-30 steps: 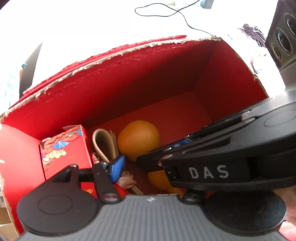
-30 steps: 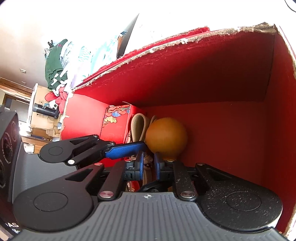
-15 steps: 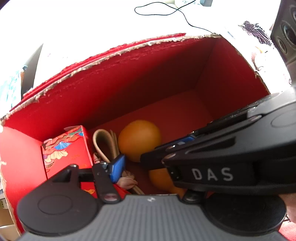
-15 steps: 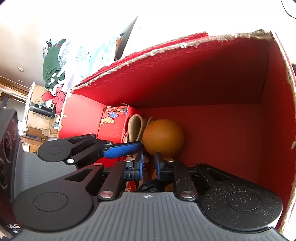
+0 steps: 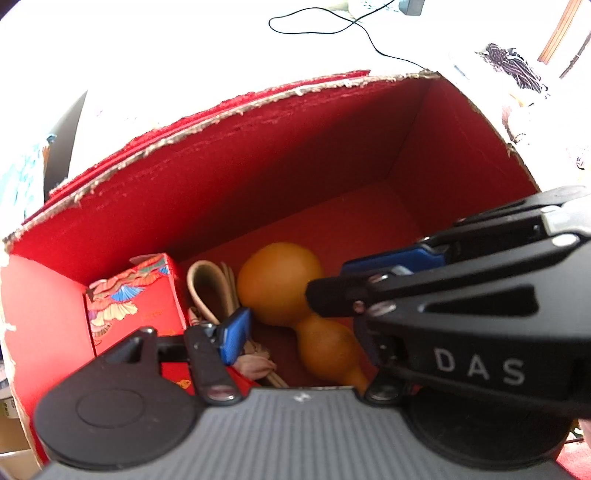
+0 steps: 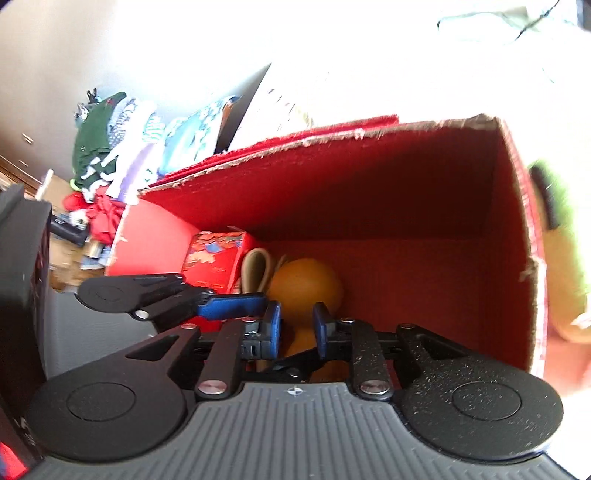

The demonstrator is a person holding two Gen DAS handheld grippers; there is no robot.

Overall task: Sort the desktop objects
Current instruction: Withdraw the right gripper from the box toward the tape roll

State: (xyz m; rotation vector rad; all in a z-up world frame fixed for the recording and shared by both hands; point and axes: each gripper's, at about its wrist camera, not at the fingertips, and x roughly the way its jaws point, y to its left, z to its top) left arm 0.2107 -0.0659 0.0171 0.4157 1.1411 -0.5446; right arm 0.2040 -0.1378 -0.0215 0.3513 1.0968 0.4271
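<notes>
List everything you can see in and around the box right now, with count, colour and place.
box: one, red, open-topped, torn rim
gourd: one, orange-brown, on the box floor, centre
patterned carton: one, red with fan print, box's left end
looped strap: one, tan, between carton and gourd
cable: one, black, beyond the box
clothes pile: green, white, red, far left
left gripper: black, blue pads, open over the gourd
right gripper: black, blue pads, open, empty

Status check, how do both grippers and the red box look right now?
Right gripper open, empty, above the gourd. Left gripper open, empty. Gourd lying in red box beside patterned carton and beige strap. Nothing blocking.
</notes>
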